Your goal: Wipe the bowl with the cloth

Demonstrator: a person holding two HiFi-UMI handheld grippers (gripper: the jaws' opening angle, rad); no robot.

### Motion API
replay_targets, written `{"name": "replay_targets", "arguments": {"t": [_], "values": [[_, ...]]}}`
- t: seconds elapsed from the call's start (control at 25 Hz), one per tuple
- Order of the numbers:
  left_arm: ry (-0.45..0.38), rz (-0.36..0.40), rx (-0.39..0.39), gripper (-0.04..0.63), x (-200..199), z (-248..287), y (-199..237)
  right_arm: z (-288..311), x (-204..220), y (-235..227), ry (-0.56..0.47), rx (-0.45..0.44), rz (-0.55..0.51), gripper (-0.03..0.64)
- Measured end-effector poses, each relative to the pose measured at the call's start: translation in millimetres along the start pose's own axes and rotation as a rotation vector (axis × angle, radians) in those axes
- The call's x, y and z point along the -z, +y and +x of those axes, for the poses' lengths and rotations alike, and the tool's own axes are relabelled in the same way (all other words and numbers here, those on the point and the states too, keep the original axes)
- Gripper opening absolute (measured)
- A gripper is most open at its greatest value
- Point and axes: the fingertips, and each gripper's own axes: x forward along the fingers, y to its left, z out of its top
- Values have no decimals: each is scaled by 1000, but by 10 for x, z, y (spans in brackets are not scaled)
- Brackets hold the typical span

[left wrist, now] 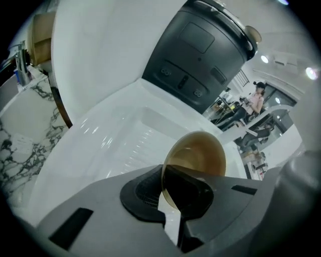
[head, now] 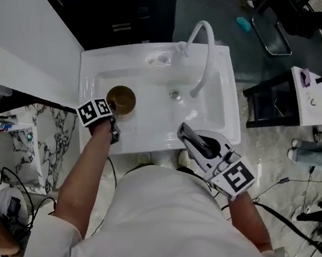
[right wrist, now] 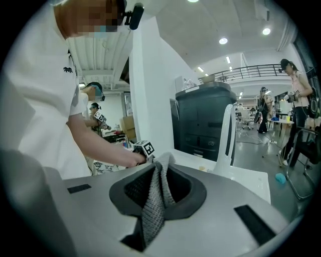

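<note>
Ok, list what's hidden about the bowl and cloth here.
Near rim of the bowl: left gripper view, behind the left gripper clamping it.
Lower end of the cloth: right gripper view, inside the right gripper.
The bowl's cleanliness: too small, head view.

Brown translucent bowl (left wrist: 200, 153) was tilted at the left side of the sink (head: 148, 136), rim clamped in the left gripper (left wrist: 170, 198). Grey knit cloth (right wrist: 161, 173) hung bunched, pinched in the right gripper (right wrist: 153, 201).
</note>
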Motion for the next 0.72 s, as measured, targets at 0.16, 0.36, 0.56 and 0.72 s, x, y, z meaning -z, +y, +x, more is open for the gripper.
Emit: {"name": "replay_targets", "arguments": {"t": [0.16, 0.36, 0.56, 0.72], "values": [[28, 39, 34, 15, 308, -213, -354, -70, -48, -10, -26, -51, -31, 37], [97, 81, 84, 15, 739, -368, -847, -68, 22, -34, -16, -129, -54, 37], [149, 137, 125, 15, 1078, -399, -1304, 66, 234, -30, 48, -190, -78, 37], [189, 191, 102, 15, 1254, -422, -1568, 249, 485, -25, 138, -221, -142, 37]]}}
